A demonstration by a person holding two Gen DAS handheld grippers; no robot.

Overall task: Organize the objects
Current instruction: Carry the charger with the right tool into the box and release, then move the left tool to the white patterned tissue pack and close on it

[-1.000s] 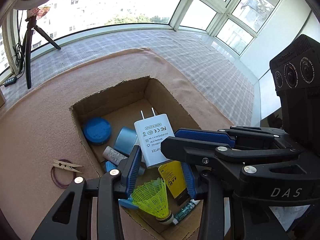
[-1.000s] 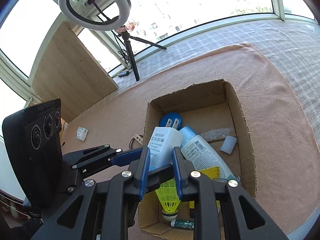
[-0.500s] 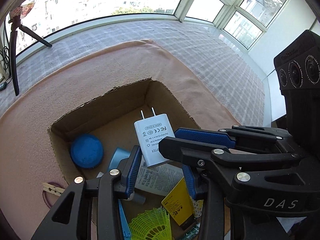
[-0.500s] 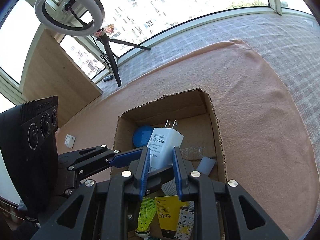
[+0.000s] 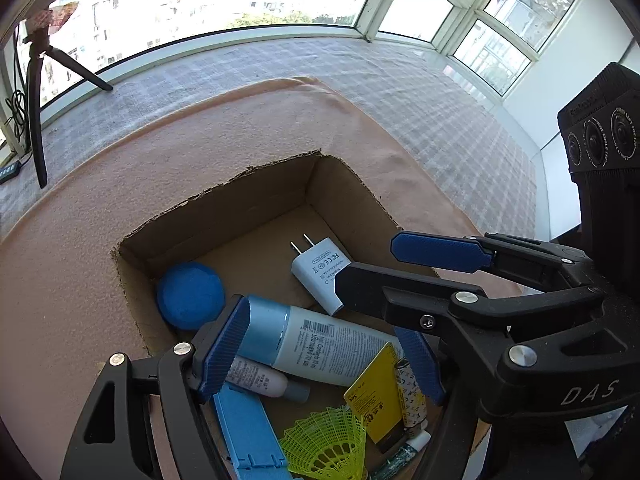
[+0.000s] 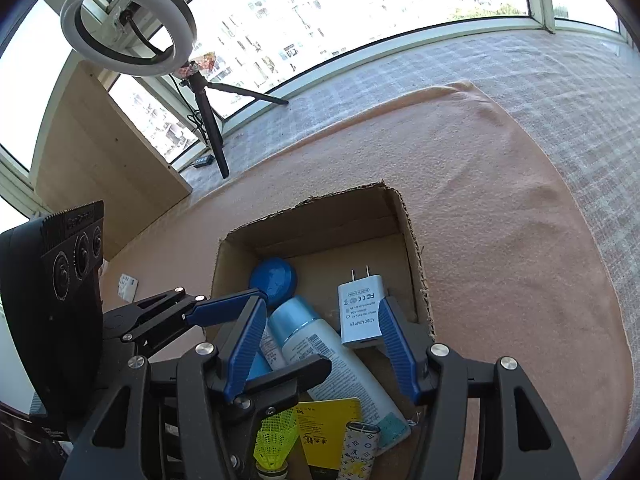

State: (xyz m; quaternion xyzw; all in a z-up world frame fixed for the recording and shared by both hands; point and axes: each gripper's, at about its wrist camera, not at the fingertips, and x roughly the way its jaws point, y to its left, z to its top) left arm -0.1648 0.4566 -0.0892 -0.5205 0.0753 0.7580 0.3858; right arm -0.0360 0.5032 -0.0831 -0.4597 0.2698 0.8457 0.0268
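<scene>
Box: we see an open cardboard box point(image 6: 404, 220) sitting on a pink cloth point(image 6: 500, 220).
Charger: a white charger point(image 6: 360, 310) lies in the box, prongs pointing away from us.
Our right gripper point(image 6: 320, 340): its jaws are opening; the charger sits just beside the right-hand finger, not squeezed.
Our left gripper point(image 6: 224, 308): it reaches in from the left over the box edge.
Other contents: a blue lid point(image 6: 274, 280), a pale blue bottle point(image 6: 320, 352), a yellow card point(image 6: 328, 428) and a yellow shuttlecock point(image 6: 276, 440).
Background: a ring light point(image 6: 128, 20) on a tripod by the window.
</scene>
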